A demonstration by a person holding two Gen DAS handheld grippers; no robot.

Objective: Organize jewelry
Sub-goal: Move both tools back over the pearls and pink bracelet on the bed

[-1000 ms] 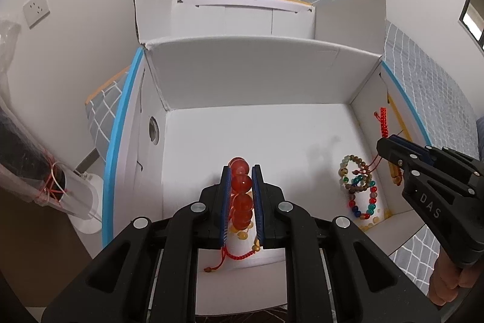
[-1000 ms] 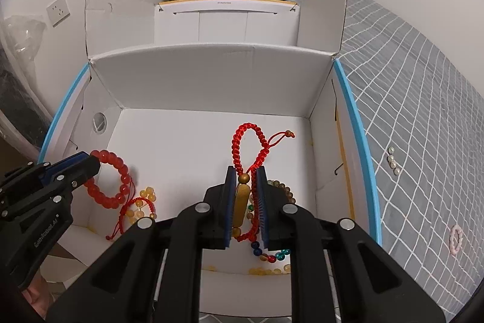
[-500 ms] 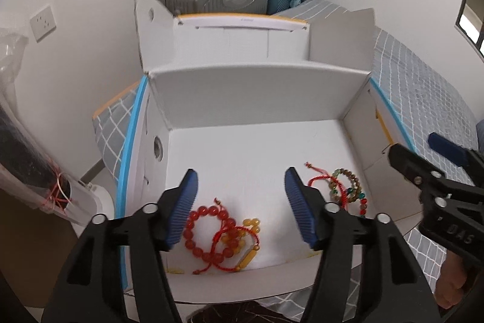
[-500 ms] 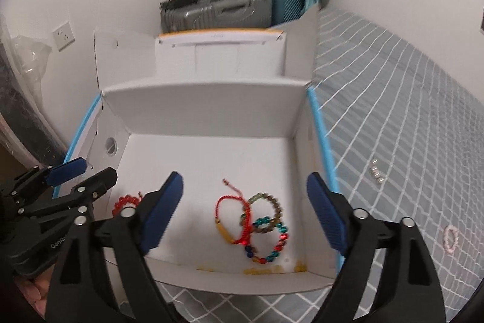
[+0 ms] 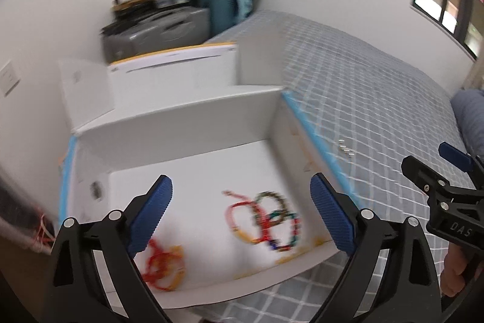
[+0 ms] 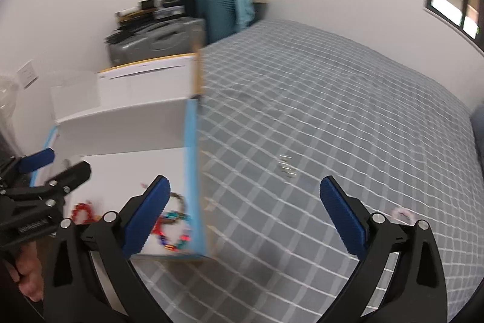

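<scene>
Only right wrist shows pink bracelet (image 6: 401, 212) on bedspread (image 6: 332, 111).

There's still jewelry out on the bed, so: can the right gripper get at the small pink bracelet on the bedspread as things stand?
Probably yes. The right gripper is open and empty, and the pink bracelet lies alone on the grey checked bedspread, outside the white box, with nothing over it.

We find the white box (image 5: 193, 123) open-topped, entry from above free; raised flaps (image 5: 81, 90) block the far side & its blue-edged wall (image 6: 192, 171) blocks the approach from the bed (image 6: 332, 117). Bed surface mostly free, w/ small beads (image 6: 287, 167) lying ahead. Suitcases (image 5: 160, 29) close off the far corner.
</scene>
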